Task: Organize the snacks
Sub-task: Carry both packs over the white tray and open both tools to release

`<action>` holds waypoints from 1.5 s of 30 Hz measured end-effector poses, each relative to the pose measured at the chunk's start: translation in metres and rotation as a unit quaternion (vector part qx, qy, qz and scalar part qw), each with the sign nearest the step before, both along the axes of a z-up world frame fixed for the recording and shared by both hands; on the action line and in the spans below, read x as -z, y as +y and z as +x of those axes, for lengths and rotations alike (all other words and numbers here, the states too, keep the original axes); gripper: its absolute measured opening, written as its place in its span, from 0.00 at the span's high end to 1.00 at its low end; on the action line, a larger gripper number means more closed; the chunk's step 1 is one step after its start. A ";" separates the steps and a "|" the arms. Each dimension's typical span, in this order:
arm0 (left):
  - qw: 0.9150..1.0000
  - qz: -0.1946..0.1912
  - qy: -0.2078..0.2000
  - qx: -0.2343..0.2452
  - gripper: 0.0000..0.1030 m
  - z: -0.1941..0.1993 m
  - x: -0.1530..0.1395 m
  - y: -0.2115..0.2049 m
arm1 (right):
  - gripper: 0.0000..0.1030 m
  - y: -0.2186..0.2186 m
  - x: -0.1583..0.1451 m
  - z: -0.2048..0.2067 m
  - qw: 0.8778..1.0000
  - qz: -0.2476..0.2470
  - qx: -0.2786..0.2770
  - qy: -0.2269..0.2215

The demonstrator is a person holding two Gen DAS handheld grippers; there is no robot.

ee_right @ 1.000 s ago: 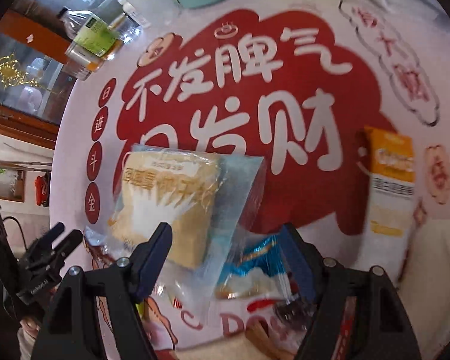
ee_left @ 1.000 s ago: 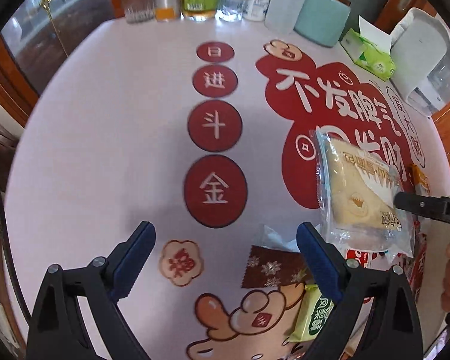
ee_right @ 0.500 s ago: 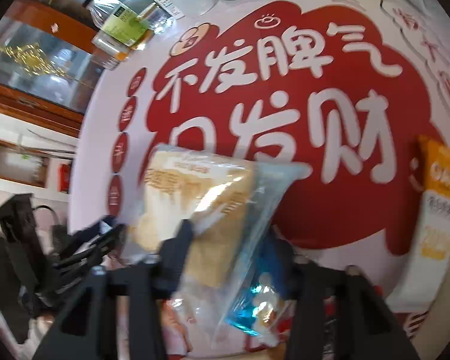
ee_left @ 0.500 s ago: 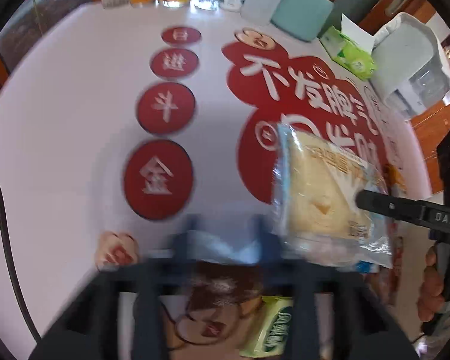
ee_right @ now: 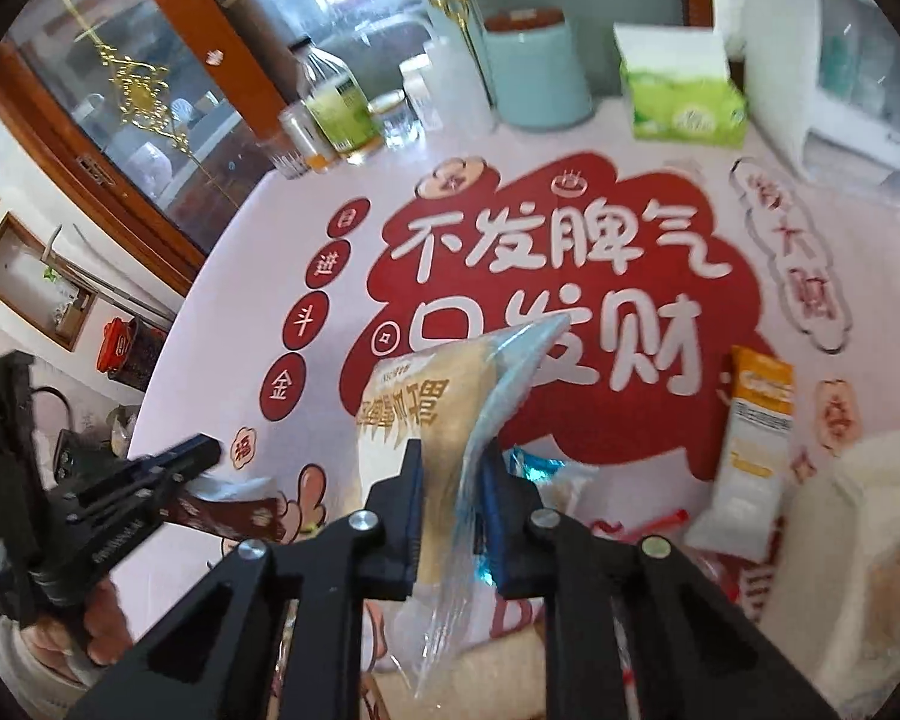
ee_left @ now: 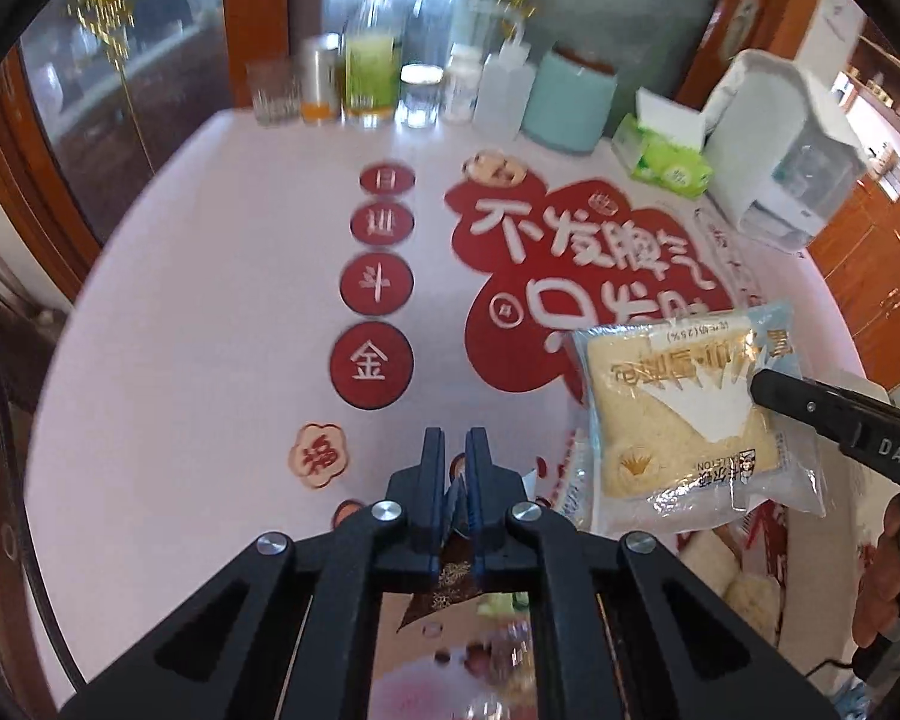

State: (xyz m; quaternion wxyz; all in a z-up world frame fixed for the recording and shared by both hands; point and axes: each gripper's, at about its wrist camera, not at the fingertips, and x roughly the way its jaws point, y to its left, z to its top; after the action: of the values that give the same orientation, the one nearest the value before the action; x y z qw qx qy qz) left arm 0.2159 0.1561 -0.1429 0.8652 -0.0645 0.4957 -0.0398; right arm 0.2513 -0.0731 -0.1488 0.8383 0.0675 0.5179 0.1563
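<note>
- Both tongs are loaded, so the sorting is under way but far from done: no container or tidy row of snacks shows in either view, and I cannot tell where the snacks are meant to go.
- The right tongs (ee_right: 450, 480) are clamped on the bread packet (ee_right: 426, 402), its clear wrapper pinched between the blue pads; the packet stands up clear of the desk (ee_right: 222, 324) (the left view shows it hanging above the red print).
- The left tongs (ee_left: 455, 468) are closed nearly pad to pad on a thin edge of the brown snack packet (ee_right: 234, 513), which the right view shows hanging from their tip, off the desk.
- Left on the desk, as far as the pictures show: an orange-and-white packet (ee_right: 756, 438) at the right, a blue foil packet (ee_right: 534, 468) just behind the right tongs, and a heap of other wrappers near the front edge (too blurred to name).
- Pose: both tongs point steeply down and forward over the desk, side by side and near each other; a hand (ee_right: 90, 618) grips the left handle low in the right view.
- Judged from this, each held packet needs a place, then the loose ones follow.
</note>
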 end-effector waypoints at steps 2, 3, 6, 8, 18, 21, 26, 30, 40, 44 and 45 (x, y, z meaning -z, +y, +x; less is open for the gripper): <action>1.000 0.010 -0.015 0.005 0.96 -0.017 -0.018 0.000 | 0.84 -0.003 -0.012 -0.017 1.000 -0.008 0.006 -0.020; 1.000 0.015 -0.022 0.009 0.96 -0.025 -0.026 -0.001 | 0.84 -0.006 -0.020 -0.027 0.999 -0.010 0.010 -0.031; 0.998 0.028 -0.049 0.029 0.96 -0.056 -0.052 -0.010 | 0.84 -0.014 -0.043 -0.061 0.998 -0.016 0.025 -0.060; 0.997 0.031 -0.061 0.041 0.96 -0.072 -0.065 -0.016 | 0.84 -0.018 -0.055 -0.080 0.997 -0.015 0.032 -0.068; 0.981 0.004 -0.109 0.162 0.96 -0.139 -0.111 -0.086 | 0.84 -0.041 -0.099 -0.194 0.990 -0.035 0.090 -0.105; 0.970 -0.022 -0.122 0.207 0.96 -0.153 -0.121 -0.117 | 0.84 -0.058 -0.109 -0.227 0.985 -0.042 0.122 -0.112; 0.954 -0.055 -0.136 0.263 0.96 -0.173 -0.138 -0.166 | 0.84 -0.087 -0.136 -0.282 0.972 -0.069 0.178 -0.138; 0.945 -0.059 -0.140 0.290 0.96 -0.182 -0.150 -0.202 | 0.84 -0.113 -0.157 -0.309 0.957 -0.089 0.219 -0.167; 0.949 -0.042 -0.147 0.276 0.95 -0.164 -0.171 -0.294 | 0.84 -0.191 -0.168 -0.319 0.941 -0.106 0.258 -0.192; 0.955 -0.016 -0.139 0.260 0.95 -0.148 -0.161 -0.333 | 0.84 -0.224 -0.156 -0.308 0.946 -0.110 0.248 -0.179; 0.956 -0.010 -0.138 0.257 0.95 -0.146 -0.159 -0.341 | 0.84 -0.234 -0.151 -0.303 0.948 -0.106 0.246 -0.173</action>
State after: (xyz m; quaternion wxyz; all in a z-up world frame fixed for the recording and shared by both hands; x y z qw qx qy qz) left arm 0.0703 -0.1848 0.0160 0.8852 0.0628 0.3705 -0.2742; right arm -0.0516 -0.3075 0.0021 0.9299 0.0750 0.3457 -0.1010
